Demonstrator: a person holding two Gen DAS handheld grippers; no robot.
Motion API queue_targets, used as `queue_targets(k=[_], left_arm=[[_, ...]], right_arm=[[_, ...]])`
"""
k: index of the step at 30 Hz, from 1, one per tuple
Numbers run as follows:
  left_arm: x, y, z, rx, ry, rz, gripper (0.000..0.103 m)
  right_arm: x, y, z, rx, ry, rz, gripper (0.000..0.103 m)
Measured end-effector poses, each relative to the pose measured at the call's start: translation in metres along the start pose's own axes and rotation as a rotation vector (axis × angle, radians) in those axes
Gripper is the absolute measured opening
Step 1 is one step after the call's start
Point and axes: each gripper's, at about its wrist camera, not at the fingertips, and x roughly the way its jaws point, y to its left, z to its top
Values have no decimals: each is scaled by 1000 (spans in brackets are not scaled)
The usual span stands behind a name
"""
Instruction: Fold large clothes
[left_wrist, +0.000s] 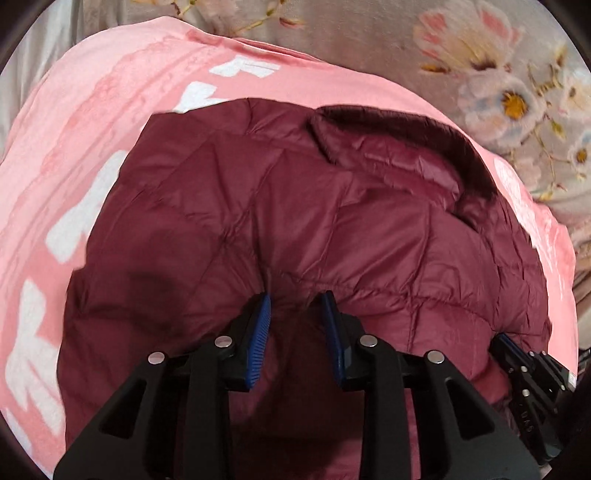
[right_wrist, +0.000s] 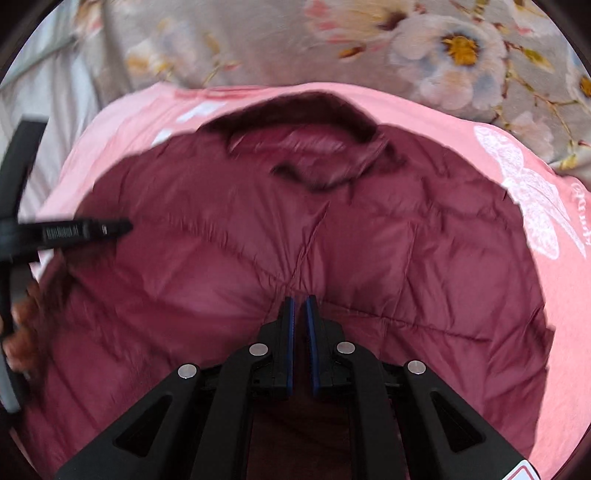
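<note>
A maroon quilted puffer jacket (left_wrist: 295, 206) lies spread on a pink cloth, its dark fur-trimmed collar (left_wrist: 436, 147) at the far side. It fills the right wrist view (right_wrist: 295, 236) too, collar (right_wrist: 314, 147) at the top. My left gripper (left_wrist: 295, 299) rests at the jacket's near edge with its jaws apart, a bulge of fabric between them. My right gripper (right_wrist: 300, 301) is shut on a pinch of the jacket's near edge. The right gripper also shows at the lower right of the left wrist view (left_wrist: 498, 341). The left gripper shows at the left of the right wrist view (right_wrist: 122, 227).
A pink cloth (left_wrist: 92, 122) with white prints lies under the jacket, also seen in the right wrist view (right_wrist: 517, 177). A grey floral bedspread (left_wrist: 480, 55) lies beyond it (right_wrist: 369, 44). A hand (right_wrist: 22, 321) holds the left gripper.
</note>
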Motion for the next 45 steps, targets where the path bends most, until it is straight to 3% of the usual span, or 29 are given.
queue_targets(k=[6,8,10,14,21,34,36,40,42,44,45], left_arm=[[-19,6,-3,2,30,2,27],[-30,8,5,-33,-4,-12,28],[-36,9,13,-52,-48,-3,36],[-2,13,11,-62,11,61,35],[4,-9,-22,79,-152,185,35],[3,-11,-20,100,-164,200,36],[-1,-8,-17,90,-154,159,41],[-25,7,9,-16,-81,-92,49],[-32,12,33,-100,-66,-214,62],[-18,12,62,-176,-30,-346,69],[-9,11,71,-191,-13,-364,69]], right_arm=[[-26,0,-1,-1,-53,-27,9],[-33,-16,7,75,-77,-27,9],[-32,-31,9,146,-72,-29,9],[-11,-48,-3,198,-14,-69,4],[1,-62,-13,252,-12,-13,1],[6,-79,-19,361,-25,101,0],[3,-85,-20,397,-30,132,1],[-29,-82,-3,395,-92,129,33],[-41,-74,19,366,-134,134,46],[-35,-69,41,379,-141,198,48],[-29,-69,46,399,-138,231,48]])
